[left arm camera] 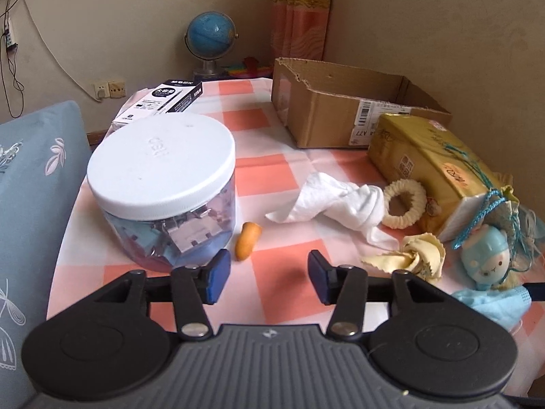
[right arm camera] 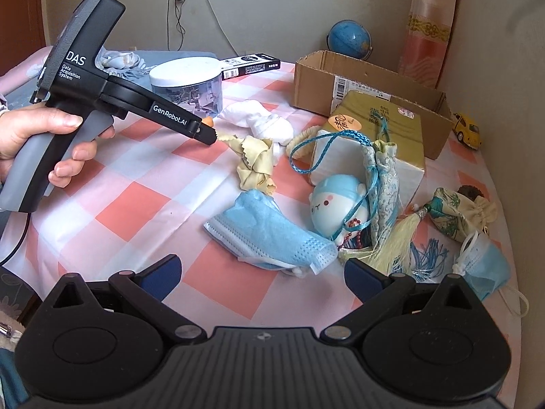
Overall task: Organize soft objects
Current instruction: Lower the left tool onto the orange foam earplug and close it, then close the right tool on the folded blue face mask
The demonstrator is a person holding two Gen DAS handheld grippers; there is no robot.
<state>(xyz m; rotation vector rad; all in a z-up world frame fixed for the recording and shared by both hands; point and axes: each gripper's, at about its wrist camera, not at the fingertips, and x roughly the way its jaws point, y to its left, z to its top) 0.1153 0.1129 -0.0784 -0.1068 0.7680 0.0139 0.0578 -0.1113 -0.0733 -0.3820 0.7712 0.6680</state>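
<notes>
Soft things lie on the pink checked tablecloth [left arm camera: 279,170]: a white cloth [left arm camera: 333,204], a cream scrunchie [left arm camera: 405,202], a crumpled yellow cloth [left arm camera: 415,255] and a blue face mask [right arm camera: 269,235]. My left gripper [left arm camera: 269,272] stands open with nothing between its fingers. A small orange finger cot [left arm camera: 248,241] lies just ahead of its left finger. In the right wrist view a hand holds the left gripper [right arm camera: 209,136], its tips beside the yellow cloth [right arm camera: 255,160]. My right gripper [right arm camera: 262,274] is open and empty, with the blue mask right in front of it.
An open cardboard box [left arm camera: 340,112] stands at the back, with a gold tissue pack [left arm camera: 436,160] before it. A white-lidded clip jar [left arm camera: 160,184] stands left. A blue toy figure [right arm camera: 337,204], drawstring pouches [right arm camera: 456,211], a second mask [right arm camera: 483,266] and a yellow toy car [right arm camera: 468,129] crowd the right.
</notes>
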